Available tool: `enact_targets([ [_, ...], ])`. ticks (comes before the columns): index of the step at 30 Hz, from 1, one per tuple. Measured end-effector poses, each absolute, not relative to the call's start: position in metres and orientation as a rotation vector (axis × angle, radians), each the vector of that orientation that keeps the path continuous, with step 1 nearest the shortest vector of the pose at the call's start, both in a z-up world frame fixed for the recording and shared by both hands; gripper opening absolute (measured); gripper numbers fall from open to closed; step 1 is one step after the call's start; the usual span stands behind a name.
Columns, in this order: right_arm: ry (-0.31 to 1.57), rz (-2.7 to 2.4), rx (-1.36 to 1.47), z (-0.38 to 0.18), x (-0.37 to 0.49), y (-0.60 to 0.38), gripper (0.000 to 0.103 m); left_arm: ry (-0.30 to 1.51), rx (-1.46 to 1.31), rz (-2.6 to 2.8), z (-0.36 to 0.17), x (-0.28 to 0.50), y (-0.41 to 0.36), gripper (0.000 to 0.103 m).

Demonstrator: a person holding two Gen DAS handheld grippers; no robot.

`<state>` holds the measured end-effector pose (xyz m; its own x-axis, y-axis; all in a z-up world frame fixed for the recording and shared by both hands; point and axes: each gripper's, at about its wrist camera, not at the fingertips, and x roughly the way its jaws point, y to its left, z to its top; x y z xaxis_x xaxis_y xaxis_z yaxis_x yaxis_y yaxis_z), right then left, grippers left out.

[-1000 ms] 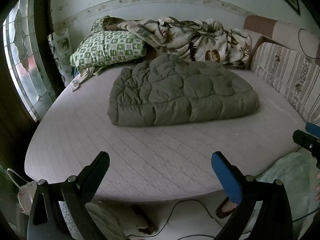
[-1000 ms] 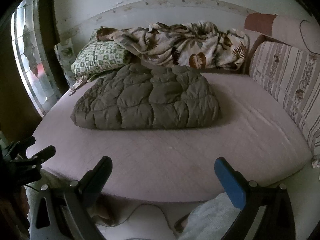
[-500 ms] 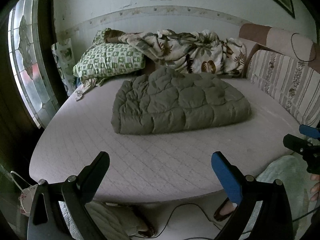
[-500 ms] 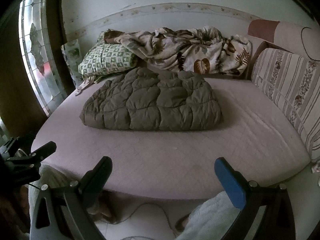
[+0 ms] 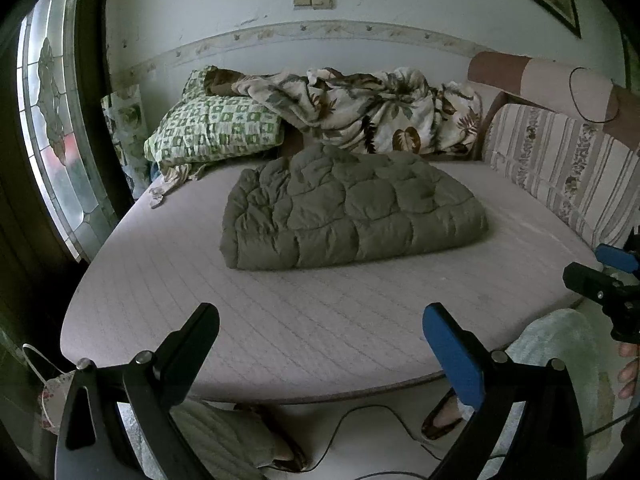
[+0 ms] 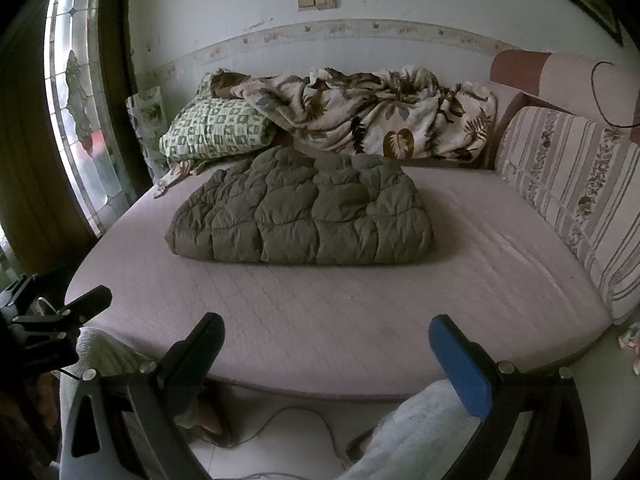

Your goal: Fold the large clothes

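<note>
While both tools hang off the bed's (image 5: 168, 304) near edge, the left tool (image 5: 320, 336) & right tool (image 6: 326, 340) are spread wide w/ nothing held; the folded olive quilted coat (image 5: 348, 216) lies mid-mattress, just in front of the leaf-print blanket (image 5: 372, 116) & green pillow (image 5: 212, 132).
</note>
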<state>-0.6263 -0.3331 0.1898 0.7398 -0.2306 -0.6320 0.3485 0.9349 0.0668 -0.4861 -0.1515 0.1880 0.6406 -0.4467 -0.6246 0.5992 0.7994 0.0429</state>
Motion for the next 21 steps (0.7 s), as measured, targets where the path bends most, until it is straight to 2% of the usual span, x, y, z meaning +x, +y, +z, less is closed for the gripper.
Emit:
enact_targets([
  [21, 0.671, -0.332, 0.191, 0.189, -0.637, -0.332, 0.103, 0.634, 0.287, -0.584, 0.189, -0.49, -0.15, 0.101],
])
